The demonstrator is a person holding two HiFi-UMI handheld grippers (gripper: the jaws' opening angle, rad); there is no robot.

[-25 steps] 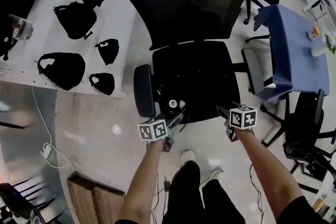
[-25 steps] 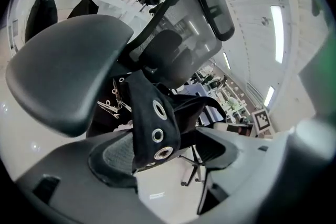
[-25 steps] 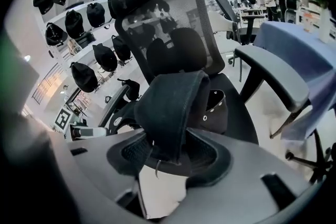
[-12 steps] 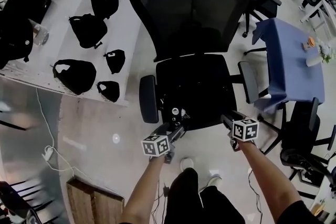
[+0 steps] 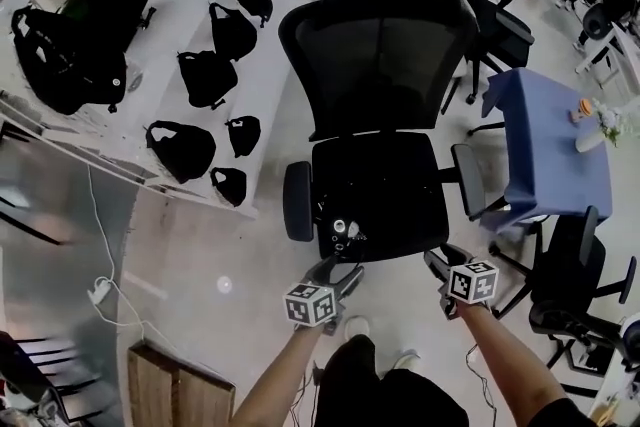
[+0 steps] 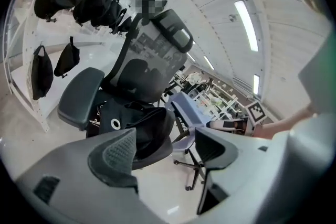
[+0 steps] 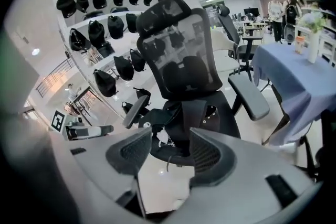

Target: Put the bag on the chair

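— Start close in: where are the grippers?
— Just short of the seat's front edge, side by side: the left gripper (image 5: 340, 273) and the right gripper (image 5: 437, 265), both aimed at the chair (image 5: 385, 55)
— And the jaws?
— Both pairs stand apart with nothing between the pads; only floor and the seat's edge show through the gaps
— The bag?
— The black bag (image 5: 372, 200) lies slumped on the seat between the two armrests, with a white ring and small metal fittings at its near left corner. Neither gripper touches it
— Beyond that?
— The mesh backrest stands upright behind the bag. Further left, white shelves (image 5: 180, 30) carry more black bags (image 5: 182, 150). To the right is a table under a blue cloth (image 5: 550, 135), with another office chair (image 5: 505, 30) behind it
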